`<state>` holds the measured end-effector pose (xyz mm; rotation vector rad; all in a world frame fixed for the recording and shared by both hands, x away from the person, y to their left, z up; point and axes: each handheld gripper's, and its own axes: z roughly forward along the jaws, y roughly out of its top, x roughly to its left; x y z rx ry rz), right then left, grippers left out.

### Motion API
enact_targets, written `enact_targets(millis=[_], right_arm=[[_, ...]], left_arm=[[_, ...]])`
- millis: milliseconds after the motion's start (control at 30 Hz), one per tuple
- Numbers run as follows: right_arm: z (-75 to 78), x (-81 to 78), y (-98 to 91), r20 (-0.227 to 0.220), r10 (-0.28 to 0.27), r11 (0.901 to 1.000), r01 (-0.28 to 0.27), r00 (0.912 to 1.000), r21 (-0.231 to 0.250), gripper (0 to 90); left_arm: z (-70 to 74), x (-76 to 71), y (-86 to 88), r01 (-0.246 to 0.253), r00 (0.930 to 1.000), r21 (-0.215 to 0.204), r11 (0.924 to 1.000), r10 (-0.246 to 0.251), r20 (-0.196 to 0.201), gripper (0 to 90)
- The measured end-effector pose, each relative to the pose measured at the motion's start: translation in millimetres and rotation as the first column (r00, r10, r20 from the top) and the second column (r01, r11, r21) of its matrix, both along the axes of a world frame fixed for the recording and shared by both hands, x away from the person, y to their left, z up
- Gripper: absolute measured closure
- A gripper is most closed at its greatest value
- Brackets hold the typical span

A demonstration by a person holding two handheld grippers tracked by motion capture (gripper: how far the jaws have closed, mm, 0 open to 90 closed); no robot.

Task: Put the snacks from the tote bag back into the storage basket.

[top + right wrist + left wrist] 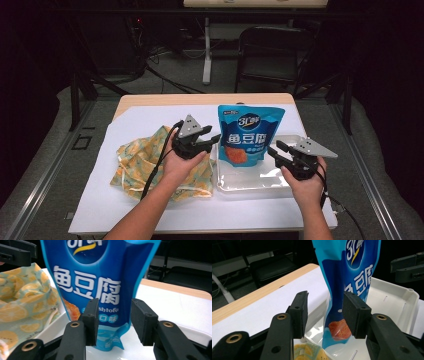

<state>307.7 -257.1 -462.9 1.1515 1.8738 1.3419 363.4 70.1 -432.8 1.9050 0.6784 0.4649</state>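
Upright in the white tray [287, 141], the blue snack pouch [248, 134] looks light, soft and slippery (better pinched at its stiffer side seams); left gripper [214, 139] and right gripper [274, 147] flank it, both released.

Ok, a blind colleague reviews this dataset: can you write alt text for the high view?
A blue snack pouch stands upright in a clear tray on a white-covered table, flanked by two hand-held tools with open jaws: the left tool and the right tool. A fruit-print cloth lies left of the tray.
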Motion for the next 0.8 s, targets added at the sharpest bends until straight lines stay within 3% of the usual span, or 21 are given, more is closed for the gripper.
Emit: enact_targets(millis=[233, 533, 800], right_arm=[[8.9, -5.7, 10.1, 0.024, 0.024, 0.9997, -0.024, 0.9994, 0.003, 59.4], [16.9, -10.0, 30.1, 0.042, 0.104, 0.9945, -0.103, 0.9937, -0.021, 59.8], [16.7, -7.4, 57.5, 0.041, 0.197, 0.9798, -0.196, 0.9795, -0.041, 59.7]], left_arm=[[6.0, -7.2, 6.6, -0.003, 0.9999, 0.011, 0.9999, 0.003, 0.014, 55.8], [11.9, -18.0, 22.2, -0.010, 0.9996, 0.009, 0.9999, 0.009, 0.028, 55.4], [11.9, -28.1, 46.6, -0.045, 0.9987, 0.005, 0.9990, 0.045, 0.023, 54.1]])
